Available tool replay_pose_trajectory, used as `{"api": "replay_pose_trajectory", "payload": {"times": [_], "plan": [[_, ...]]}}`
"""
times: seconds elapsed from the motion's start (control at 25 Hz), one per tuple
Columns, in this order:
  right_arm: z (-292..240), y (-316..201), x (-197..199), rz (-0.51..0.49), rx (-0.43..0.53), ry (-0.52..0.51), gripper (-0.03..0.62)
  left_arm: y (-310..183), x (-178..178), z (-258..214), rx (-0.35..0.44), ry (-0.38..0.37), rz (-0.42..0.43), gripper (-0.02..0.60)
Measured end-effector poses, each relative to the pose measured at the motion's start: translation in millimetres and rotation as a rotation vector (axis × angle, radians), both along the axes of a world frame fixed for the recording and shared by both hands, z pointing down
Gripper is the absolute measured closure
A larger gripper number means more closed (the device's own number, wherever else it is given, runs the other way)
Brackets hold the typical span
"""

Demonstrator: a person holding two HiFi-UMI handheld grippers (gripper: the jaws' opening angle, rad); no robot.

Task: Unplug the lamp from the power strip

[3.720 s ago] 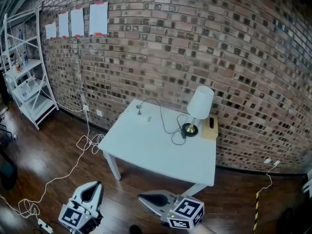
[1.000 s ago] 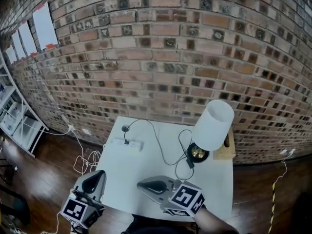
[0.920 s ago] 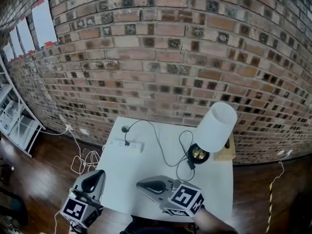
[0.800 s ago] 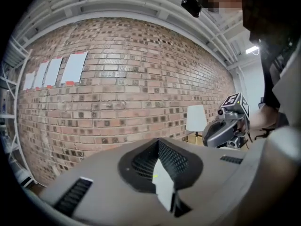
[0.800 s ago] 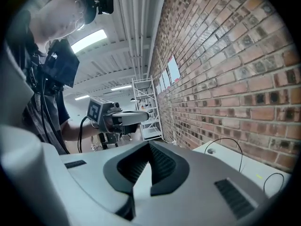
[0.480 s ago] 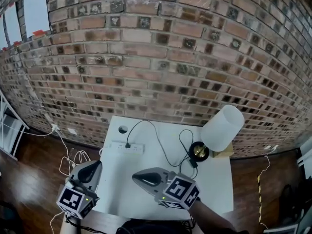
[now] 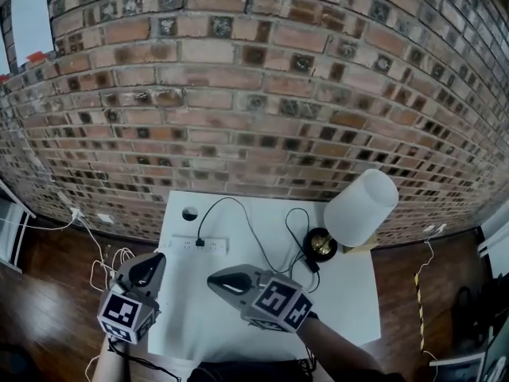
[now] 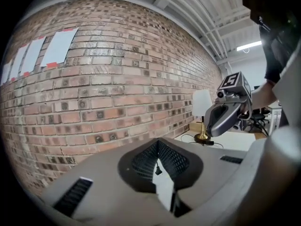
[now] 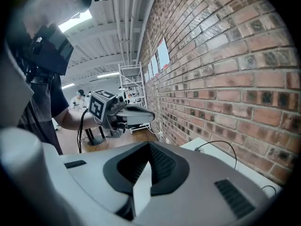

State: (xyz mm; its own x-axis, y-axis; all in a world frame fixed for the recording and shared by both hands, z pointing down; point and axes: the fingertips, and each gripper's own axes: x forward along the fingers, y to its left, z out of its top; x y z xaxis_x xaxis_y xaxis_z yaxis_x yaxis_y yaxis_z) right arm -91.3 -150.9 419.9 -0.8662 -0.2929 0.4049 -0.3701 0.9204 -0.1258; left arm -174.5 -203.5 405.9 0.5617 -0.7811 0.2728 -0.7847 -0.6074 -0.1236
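A lamp with a white shade (image 7: 360,207) and a brass base (image 7: 320,245) stands at the back right of the white table (image 7: 334,309). Its black cord (image 7: 254,241) loops left to a plug (image 7: 200,243) seated in the white power strip (image 7: 199,246). My left gripper (image 7: 157,256) hovers at the table's front left corner, jaws together with nothing in them. Near the front edge, my right gripper (image 7: 211,279) points left toward the strip, also shut and empty. In the left gripper view the lamp (image 8: 202,106) and the right gripper (image 8: 229,111) show on the right.
The brick wall (image 7: 238,94) stands right behind the table. A wooden block (image 7: 363,247) sits behind the lamp. A round hole (image 7: 189,212) lies in the table's back left corner. Loose white cables (image 7: 103,267) lie on the wood floor at left. A white shelf (image 9: 132,95) stands farther along the wall.
The view has closed in on the table. Both grippers have come forward over its front edge, the right one shifting left toward the power strip. Jaws unchanged.
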Motion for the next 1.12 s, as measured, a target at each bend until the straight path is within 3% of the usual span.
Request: {"api": "replay_pose_trajectory", "payload": {"times": [0.28, 0.72, 1.0, 1.12], "plan": [[21.4, -32.7, 7.7, -0.029, -0.012, 0.036, 0.587, -27.8, 1.4, 31.5, -0.075, 0.02, -0.023, 0.568], [50.8, -59.5, 24.8, 0.009, -0.055, 0.059, 0.586, -69.8, 21.2, 86.3, -0.172, -0.055, 0.007, 0.567], [73.4, -83.3, 11.6, 0.01, -0.048, 0.116, 0.586, -81.7, 10.9, 139.1, -0.314, -0.057, -0.02, 0.568], [88.1, -94.1, 2.9, 0.001, -0.056, 0.143, 0.586, -88.6, 13.5, 147.6, -0.317, -0.057, -0.015, 0.567]]}}
